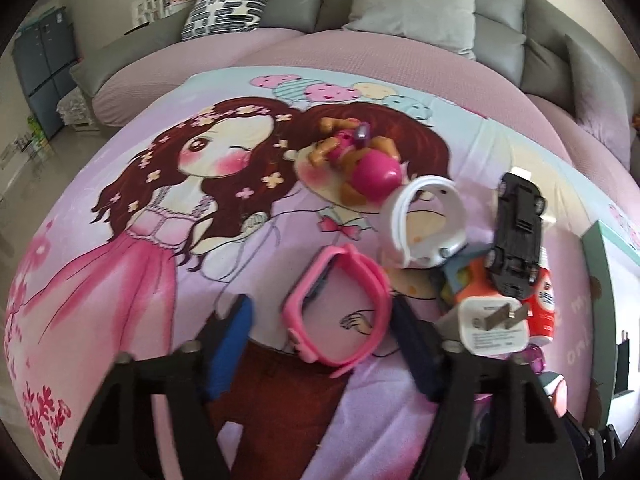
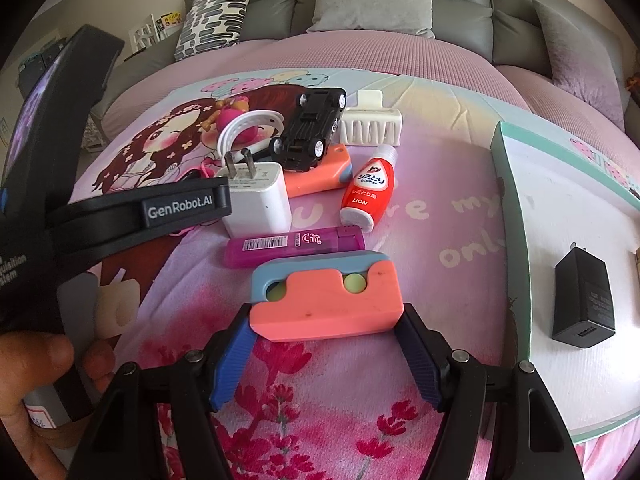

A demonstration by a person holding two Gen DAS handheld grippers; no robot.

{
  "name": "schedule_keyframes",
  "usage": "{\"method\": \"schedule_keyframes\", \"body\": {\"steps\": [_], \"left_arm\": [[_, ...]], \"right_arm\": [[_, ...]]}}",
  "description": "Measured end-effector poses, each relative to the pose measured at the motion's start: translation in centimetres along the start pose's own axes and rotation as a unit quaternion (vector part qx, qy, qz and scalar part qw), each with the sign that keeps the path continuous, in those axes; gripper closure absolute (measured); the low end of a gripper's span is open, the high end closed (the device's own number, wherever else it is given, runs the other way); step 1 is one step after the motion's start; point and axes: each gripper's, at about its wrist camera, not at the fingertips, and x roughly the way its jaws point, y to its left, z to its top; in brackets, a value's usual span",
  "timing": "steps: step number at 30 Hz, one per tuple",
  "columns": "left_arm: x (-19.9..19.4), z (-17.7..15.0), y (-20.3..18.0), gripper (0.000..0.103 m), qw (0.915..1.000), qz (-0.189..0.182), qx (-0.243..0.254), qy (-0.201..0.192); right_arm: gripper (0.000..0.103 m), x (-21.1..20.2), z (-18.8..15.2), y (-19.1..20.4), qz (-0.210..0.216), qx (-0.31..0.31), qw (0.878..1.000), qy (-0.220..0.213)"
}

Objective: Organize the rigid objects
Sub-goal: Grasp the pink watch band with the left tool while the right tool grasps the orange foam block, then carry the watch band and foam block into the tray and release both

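Small rigid items lie on a printed pink cloth. In the left wrist view my left gripper [image 1: 322,312] is open around a pink watch [image 1: 338,312], its fingers on either side and not touching. Beyond lie a white watch band [image 1: 424,222], a pink doll toy [image 1: 360,160], a black toy car [image 1: 516,236] and a white charger [image 1: 486,322]. In the right wrist view my right gripper [image 2: 326,320] is open, with an orange and blue toy block [image 2: 326,300] between its fingertips. A box lid [image 2: 516,216] at the right holds a black charger [image 2: 584,300].
In the right wrist view lie a purple lighter [image 2: 294,246], a red bottle [image 2: 370,186], a white hair clip [image 2: 372,122], a second orange block [image 2: 320,176] under the car, and the left gripper body [image 2: 120,208]. A grey sofa [image 2: 380,8] with cushions stands behind.
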Motion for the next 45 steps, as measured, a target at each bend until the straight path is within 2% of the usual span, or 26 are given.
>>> {"method": "schedule_keyframes", "body": {"steps": [1, 6, 16, 23, 29, 35, 39, 45], "left_arm": [[0.0, 0.0, -0.2, 0.048, 1.0000, -0.005, 0.003, 0.000], [-0.2, -0.1, -0.4, 0.048, 1.0000, 0.004, 0.006, -0.001], [-2.0, -0.4, 2.0, 0.048, 0.9988, 0.019, -0.044, -0.012], [-5.5, 0.1, 3.0, 0.048, 0.9964, 0.018, -0.063, -0.055], [-7.4, 0.7, 2.0, 0.048, 0.9954, 0.010, -0.056, -0.077], [-8.4, 1.3, -0.8, 0.048, 0.9962, -0.014, -0.034, -0.079], [-8.8, 1.6, -3.4, 0.048, 0.9964, -0.034, -0.016, -0.076], [-9.6, 1.6, -7.9, 0.048, 0.9954, -0.056, 0.021, -0.075]], "right_arm": [[0.030, 0.0, 0.0, 0.0, 0.000, 0.000, 1.000, 0.000], [0.030, 0.0, 0.0, 0.0, 0.000, 0.000, 1.000, 0.000], [0.031, -0.8, 0.1, -0.1, 0.010, 0.005, 1.000, -0.009], [0.031, -3.7, 0.9, -0.6, 0.009, 0.010, 0.998, -0.054], [0.031, -5.4, 1.8, -1.8, -0.006, 0.018, 0.996, -0.082], [0.031, -6.8, 2.5, -4.9, -0.032, 0.035, 0.993, -0.104], [0.031, -7.4, 2.8, -8.0, -0.075, 0.043, 0.990, -0.111], [0.031, -8.0, 2.7, -14.3, -0.136, 0.094, 0.981, -0.101]]}}
